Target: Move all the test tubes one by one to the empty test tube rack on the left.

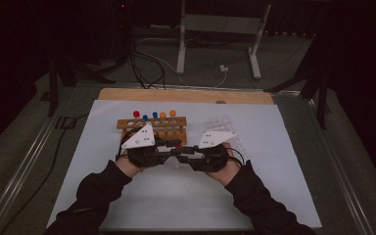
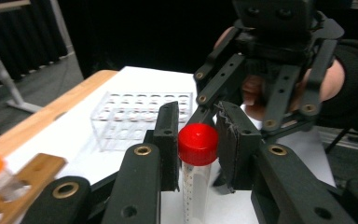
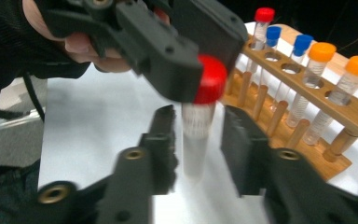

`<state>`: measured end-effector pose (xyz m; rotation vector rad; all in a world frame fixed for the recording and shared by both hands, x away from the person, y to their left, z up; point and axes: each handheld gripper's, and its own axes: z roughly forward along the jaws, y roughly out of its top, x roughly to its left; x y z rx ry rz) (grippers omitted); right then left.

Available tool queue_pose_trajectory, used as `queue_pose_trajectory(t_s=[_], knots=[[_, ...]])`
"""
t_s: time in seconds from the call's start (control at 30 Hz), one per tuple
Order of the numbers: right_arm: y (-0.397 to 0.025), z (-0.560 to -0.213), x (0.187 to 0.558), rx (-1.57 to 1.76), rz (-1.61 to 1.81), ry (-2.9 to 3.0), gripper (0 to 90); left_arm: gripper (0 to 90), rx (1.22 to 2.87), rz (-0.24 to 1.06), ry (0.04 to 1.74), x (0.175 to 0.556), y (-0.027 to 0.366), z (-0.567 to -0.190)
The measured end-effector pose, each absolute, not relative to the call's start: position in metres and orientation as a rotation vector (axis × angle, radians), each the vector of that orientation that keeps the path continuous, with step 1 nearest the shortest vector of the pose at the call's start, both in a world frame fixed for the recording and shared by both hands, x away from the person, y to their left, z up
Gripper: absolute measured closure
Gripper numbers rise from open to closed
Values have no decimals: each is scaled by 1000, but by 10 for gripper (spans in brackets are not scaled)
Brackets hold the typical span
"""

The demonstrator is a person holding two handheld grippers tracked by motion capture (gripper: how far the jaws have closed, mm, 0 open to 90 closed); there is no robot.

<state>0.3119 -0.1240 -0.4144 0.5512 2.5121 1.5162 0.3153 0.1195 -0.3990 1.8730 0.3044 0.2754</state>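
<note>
— Red-capped tube [image 2: 197, 168] first: where is it now?

— I see it upright between my two tools, a little above the white surface [image 1: 186, 196], in front of the wooden rack [image 1: 152, 128]. In the left gripper view the red cap stands between the jaws of the left tool [image 2: 196, 140], and both jaw pads seem to touch the cap at its sides.

— So the left tool is grasping it?

— Yes, the left tool is clenched on the cap. In the right gripper view the same jaws hold the red cap from above.

— And the right tool?

— The right tool [image 3: 198, 135] has its jaws on both sides of the clear body of the tube. There is a gap on each side, so I take it as released, not pressing the tube.

— What stands near?

— The wooden rack is just beside, with one red-capped tube [image 3: 262, 25], two blue-capped tubes [image 3: 300, 46] and two orange-capped tubes [image 3: 317, 60] upright in its holes. A clear plastic rack [image 2: 140, 116] stands on the surface behind the right tool, apart from the wooden one. My two hands are close together in the high view.
</note>
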Motion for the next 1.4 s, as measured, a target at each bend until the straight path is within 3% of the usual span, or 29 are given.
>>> queue_pose_trajectory(t_s=[0.2,0.4,0.87,1.4], knots=[[-133,-413,306,620,1559,2447,218,721,1856,358,367,321,146,-386],[-142,-414,300,640,1562,2442,0,721,1825,452,452,329,179,-376],[-153,-415,290,594,1648,2369,0,721,1745,633,669,356,242,-363],[-159,-416,290,629,1645,2349,0,721,1615,674,827,395,255,-390]])
